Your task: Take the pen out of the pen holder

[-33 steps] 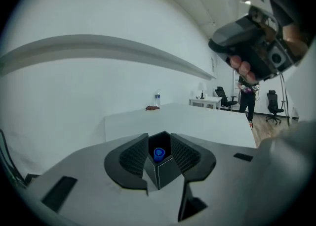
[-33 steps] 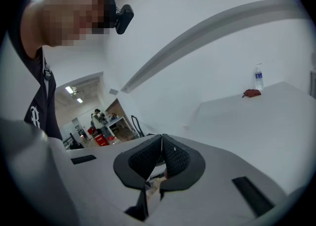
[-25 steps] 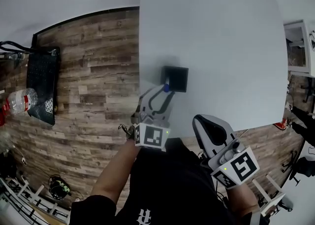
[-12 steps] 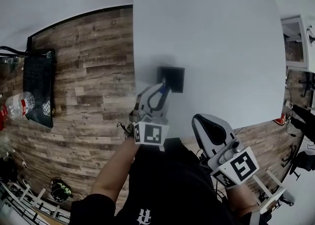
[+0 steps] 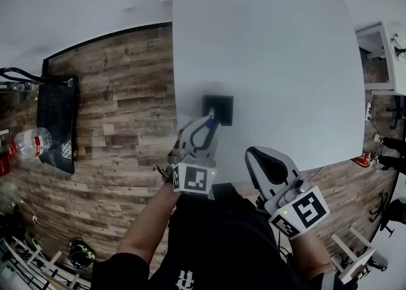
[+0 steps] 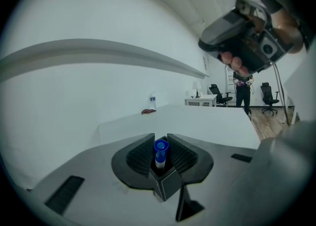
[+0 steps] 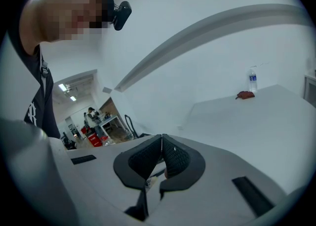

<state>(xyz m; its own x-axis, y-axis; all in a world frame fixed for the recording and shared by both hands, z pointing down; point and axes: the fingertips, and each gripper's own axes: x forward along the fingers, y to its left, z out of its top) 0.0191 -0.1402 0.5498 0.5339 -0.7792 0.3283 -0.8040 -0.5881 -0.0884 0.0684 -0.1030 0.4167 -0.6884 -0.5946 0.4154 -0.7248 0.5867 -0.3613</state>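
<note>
Left tongs point(image 6: 161, 146) were spread wide a sec ago. Now they've narrowed onto the blue-capped white pen point(image 6: 160, 154), and the pads look snug on the cap from both sides. So imo the grab is done and what's left is lifting it straight up. Pen's not out yet tho: its lower end sits down in the small black square pen holder point(image 5: 217, 110), near the left edge of the white tabletop point(image 5: 285, 60). Pose: left forearm comes in from the bottom of the head view, tool pointing fwd and tipped a bit down at the holder. Right tongs point(image 7: 161, 153) are pressed together w/ nothing in them, parked by the tabletop's near edge, apart from the holder. Far end of the tabletop has a clear plastic water bottle point(image 6: 152, 101) w/ a reddish-brown lump point(image 6: 148, 112) beside it.
</note>
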